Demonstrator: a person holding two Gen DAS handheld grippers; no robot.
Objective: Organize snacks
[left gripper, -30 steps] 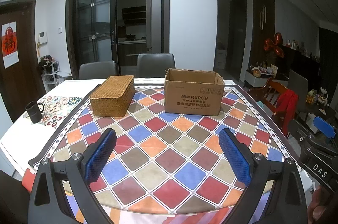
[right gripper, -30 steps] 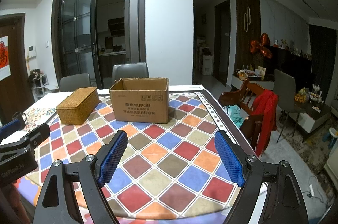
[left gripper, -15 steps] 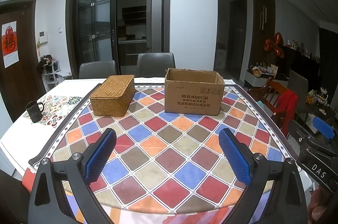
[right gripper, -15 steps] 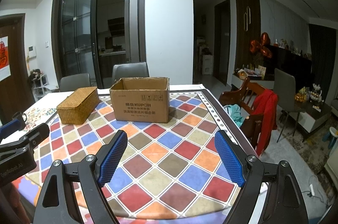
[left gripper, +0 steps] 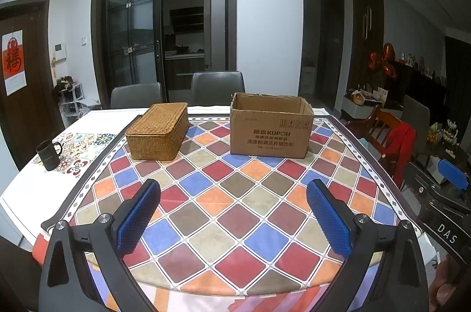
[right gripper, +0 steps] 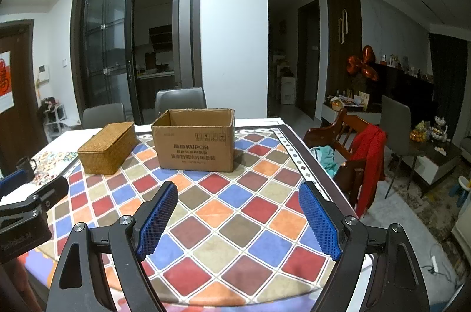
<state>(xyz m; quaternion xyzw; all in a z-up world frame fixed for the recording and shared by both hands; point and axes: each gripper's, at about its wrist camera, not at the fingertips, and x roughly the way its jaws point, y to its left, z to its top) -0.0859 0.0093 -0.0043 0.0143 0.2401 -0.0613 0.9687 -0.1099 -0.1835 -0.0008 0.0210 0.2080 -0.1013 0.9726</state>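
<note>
Checkered in red, blue, orange and brown, the tablecloth [left gripper: 235,209] covers a dining table. Toward its far edge stand a lidded woven basket [left gripper: 158,130] and, just right of it, an open-topped cardboard box [left gripper: 270,125] printed "KUPOH". The basket's long axis runs from near edge to far edge; the box presents its broad printed side. Left gripper [left gripper: 234,219] and right gripper [right gripper: 238,219] hover over the near edge, jaws spread, holding nothing. Only the left view shows the black mug [left gripper: 48,154] clearly; only the right shows the red jacket [right gripper: 368,161] fully.

Matt cardboard box [left gripper: 269,128], rough woven basket [left gripper: 159,130] (wicker-like), glossy checked tablecloth [left gripper: 229,211].
</note>
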